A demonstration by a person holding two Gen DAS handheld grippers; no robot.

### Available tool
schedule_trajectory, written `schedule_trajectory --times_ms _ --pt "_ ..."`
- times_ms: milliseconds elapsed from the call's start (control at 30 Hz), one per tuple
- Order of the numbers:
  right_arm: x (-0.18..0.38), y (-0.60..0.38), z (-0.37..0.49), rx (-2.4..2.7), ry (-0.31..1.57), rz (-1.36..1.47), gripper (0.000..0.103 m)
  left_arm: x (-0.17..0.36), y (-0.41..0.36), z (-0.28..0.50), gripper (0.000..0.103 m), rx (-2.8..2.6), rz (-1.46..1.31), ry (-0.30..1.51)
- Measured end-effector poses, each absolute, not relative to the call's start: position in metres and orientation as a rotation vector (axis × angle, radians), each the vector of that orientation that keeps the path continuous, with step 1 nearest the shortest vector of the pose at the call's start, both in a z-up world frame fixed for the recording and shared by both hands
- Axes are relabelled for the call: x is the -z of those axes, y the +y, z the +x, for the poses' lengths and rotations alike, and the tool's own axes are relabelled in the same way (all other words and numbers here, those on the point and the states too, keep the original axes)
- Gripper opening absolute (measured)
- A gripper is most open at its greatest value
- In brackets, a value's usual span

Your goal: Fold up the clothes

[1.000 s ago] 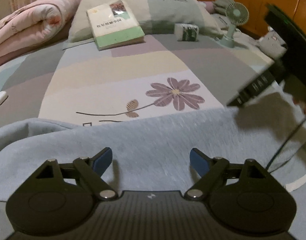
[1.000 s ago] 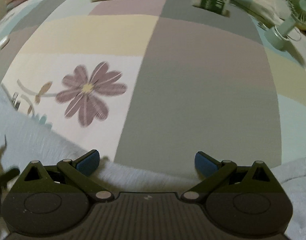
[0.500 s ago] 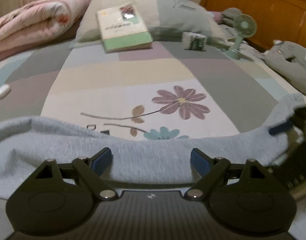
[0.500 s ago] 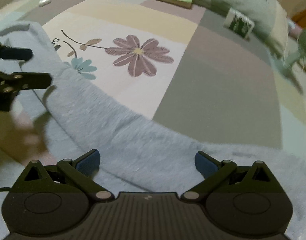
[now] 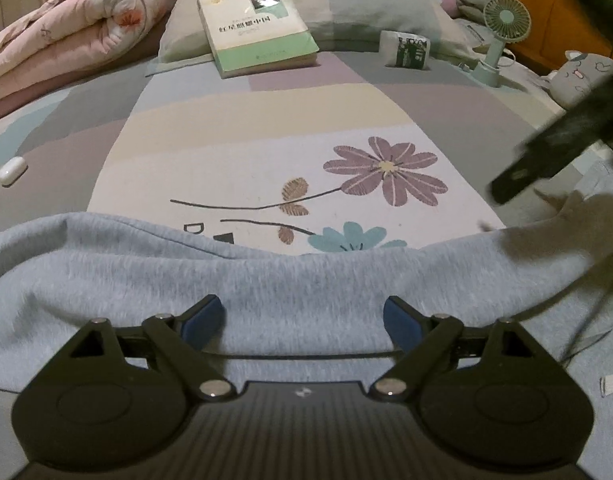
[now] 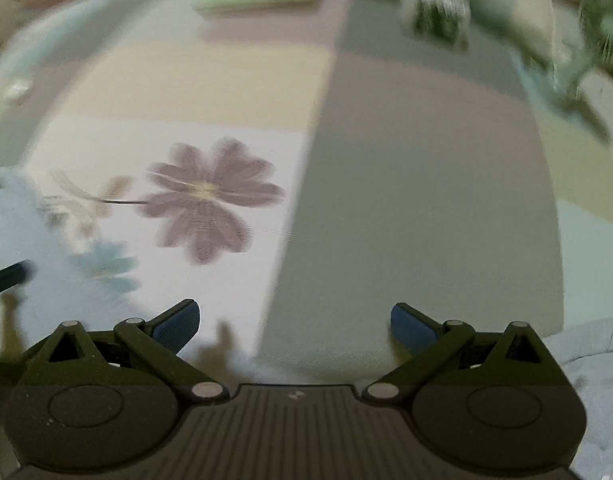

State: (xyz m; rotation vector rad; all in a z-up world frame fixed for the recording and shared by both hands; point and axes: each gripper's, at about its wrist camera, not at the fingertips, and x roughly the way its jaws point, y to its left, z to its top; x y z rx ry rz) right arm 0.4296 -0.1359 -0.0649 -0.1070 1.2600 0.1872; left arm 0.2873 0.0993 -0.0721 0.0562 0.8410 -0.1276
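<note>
A light blue fleece garment (image 5: 290, 280) lies spread across the near part of the bed, its far edge crossing the flower print. My left gripper (image 5: 302, 316) hovers just over it, open, with nothing between its blue pads. The right gripper shows as a dark blurred shape (image 5: 546, 160) at the right of the left wrist view, above the garment's right end. In the blurred right wrist view my right gripper (image 6: 294, 324) is open over the bedsheet, with bits of the blue garment (image 6: 586, 360) at the lower right and far left.
The patchwork flowered bedsheet (image 5: 266, 120) covers the bed. At its head lie a book (image 5: 258, 24) on a pillow (image 5: 370, 0), a small green-and-white pack (image 5: 406, 50), a mint desk fan (image 5: 502, 32) and a grey plush toy (image 5: 582, 76). A pink quilt (image 5: 66, 40) is rolled at the left; a white case (image 5: 11, 170) lies nearby.
The right gripper has lifted off the garment's right end and swung up over the bedsheet. The garment's far edge lies flatter than half a second ago. The left gripper barely moved.
</note>
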Motion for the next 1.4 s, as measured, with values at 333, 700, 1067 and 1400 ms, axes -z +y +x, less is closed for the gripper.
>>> schedule_trajectory --times_ms 333,700,1067,1400 --pt "0.066 -0.129 0.387 -0.285 1.370 -0.224 0.103 0.053 0.113 0.282 0.089 0.087 0.016 0.776" --pt "0.083 -0.112 0.297 -0.343 1.236 -0.365 0.103 0.066 0.101 0.288 0.089 0.110 0.020 0.795" --pt "0.076 -0.133 0.248 -0.431 1.042 -0.268 0.103 0.086 0.087 0.291 0.091 0.109 0.098 0.852" --pt "0.021 -0.172 0.310 -0.479 0.808 -0.372 0.103 0.084 0.088 0.290 0.092 0.120 0.109 0.862"
